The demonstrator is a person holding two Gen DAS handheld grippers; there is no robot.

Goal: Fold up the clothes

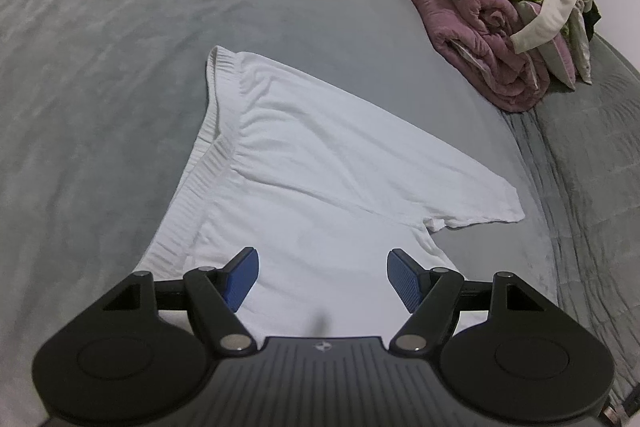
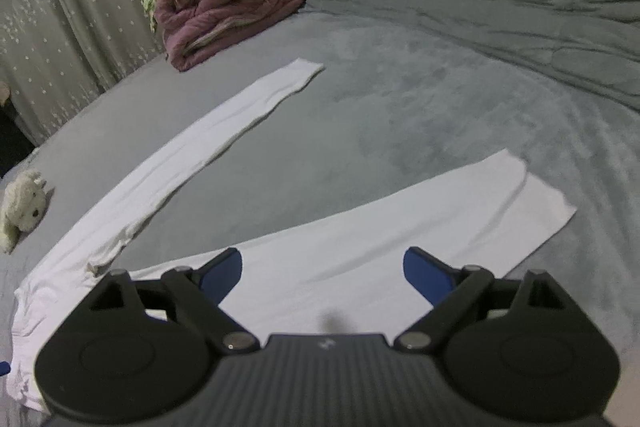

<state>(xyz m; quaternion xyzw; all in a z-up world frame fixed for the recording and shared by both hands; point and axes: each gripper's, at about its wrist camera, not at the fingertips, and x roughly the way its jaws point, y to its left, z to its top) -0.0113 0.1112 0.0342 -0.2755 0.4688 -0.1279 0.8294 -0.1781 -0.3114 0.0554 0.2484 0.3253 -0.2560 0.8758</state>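
White trousers [image 2: 332,255] lie spread flat on a grey bed [image 2: 420,107], legs splayed apart. Above them, the left gripper [image 1: 322,275] and right gripper [image 2: 322,273] hover with jaws spread, pinching nothing.

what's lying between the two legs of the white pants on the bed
Nothing: in the right wrist view the two legs of the white pants spread in a V, and only bare grey bed cover shows between them.
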